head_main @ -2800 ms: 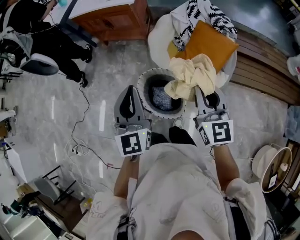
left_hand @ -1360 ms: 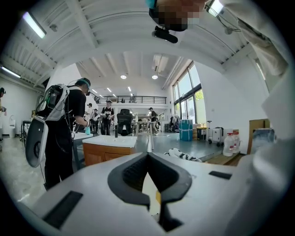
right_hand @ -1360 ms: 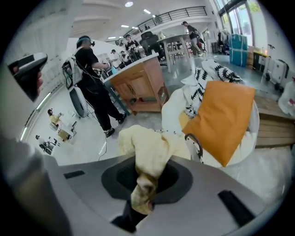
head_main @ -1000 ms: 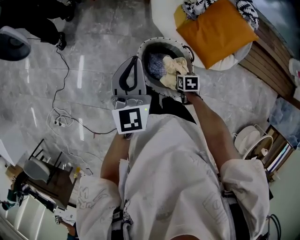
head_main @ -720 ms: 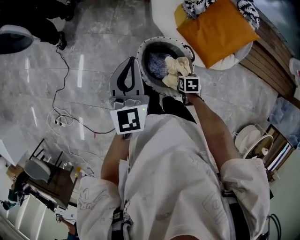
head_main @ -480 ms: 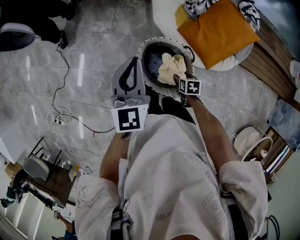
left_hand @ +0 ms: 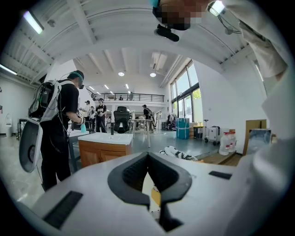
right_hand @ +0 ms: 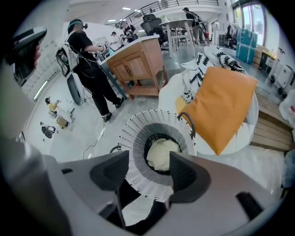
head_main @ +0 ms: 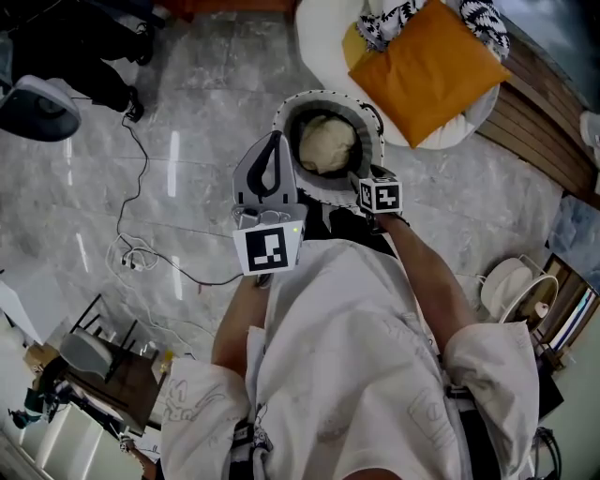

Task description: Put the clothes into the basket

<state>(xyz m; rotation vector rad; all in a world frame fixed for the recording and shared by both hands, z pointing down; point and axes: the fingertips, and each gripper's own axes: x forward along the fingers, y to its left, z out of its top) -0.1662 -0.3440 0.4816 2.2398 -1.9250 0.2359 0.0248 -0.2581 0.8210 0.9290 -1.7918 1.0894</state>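
The garment (head_main: 326,145) is cream, the slatted basket (head_main: 284,114) white, the cushion (head_main: 429,70) orange, the patterned fabric (head_main: 389,17) black-and-white, the floor (head_main: 187,112) grey marble

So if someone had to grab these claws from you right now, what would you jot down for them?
Left claw: shut, empty, held about level beside the basket.
Right claw: jaws wide apart and closing, nothing between them, pointing down over the basket.
Done: the cream garment lies inside the basket.
Left: black-and-white patterned fabric lies by the orange cushion on the white seat. If it is clothing, it probably goes in next.
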